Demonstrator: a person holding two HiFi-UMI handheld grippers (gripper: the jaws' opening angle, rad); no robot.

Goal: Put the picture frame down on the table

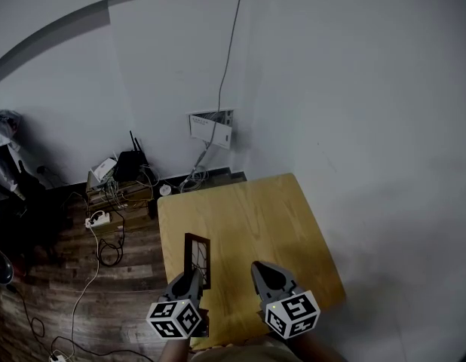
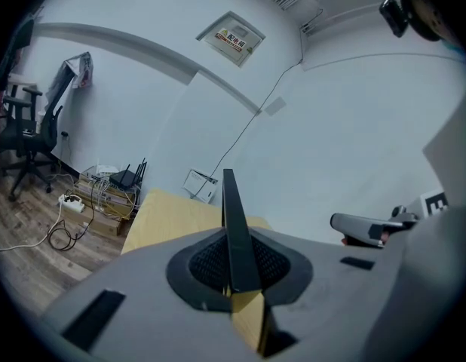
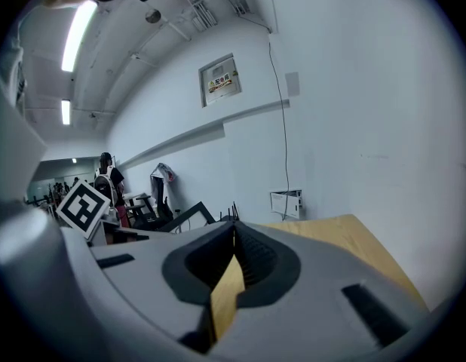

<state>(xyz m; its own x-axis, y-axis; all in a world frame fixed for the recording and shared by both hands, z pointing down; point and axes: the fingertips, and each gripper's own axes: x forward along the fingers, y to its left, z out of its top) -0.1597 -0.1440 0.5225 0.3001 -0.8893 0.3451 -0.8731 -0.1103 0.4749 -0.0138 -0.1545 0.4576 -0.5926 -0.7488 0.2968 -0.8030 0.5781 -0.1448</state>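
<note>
A dark picture frame (image 1: 197, 259) stands upright over the near left part of the wooden table (image 1: 255, 217). My left gripper (image 1: 191, 277) is shut on its lower edge. In the left gripper view the frame (image 2: 230, 202) shows edge-on, rising from between the jaws of that gripper (image 2: 231, 240). My right gripper (image 1: 262, 270) hovers over the table just to the right of the frame, shut with nothing in it. In the right gripper view its jaws meet at the tip (image 3: 234, 230), and the frame (image 3: 184, 216) appears off to the left.
A router (image 1: 130, 161), a power strip (image 1: 98, 219) and tangled cables lie on the wooden floor left of the table. The white wall with a small panel (image 1: 212, 128) runs behind and to the right. An office chair (image 2: 26, 130) stands far left.
</note>
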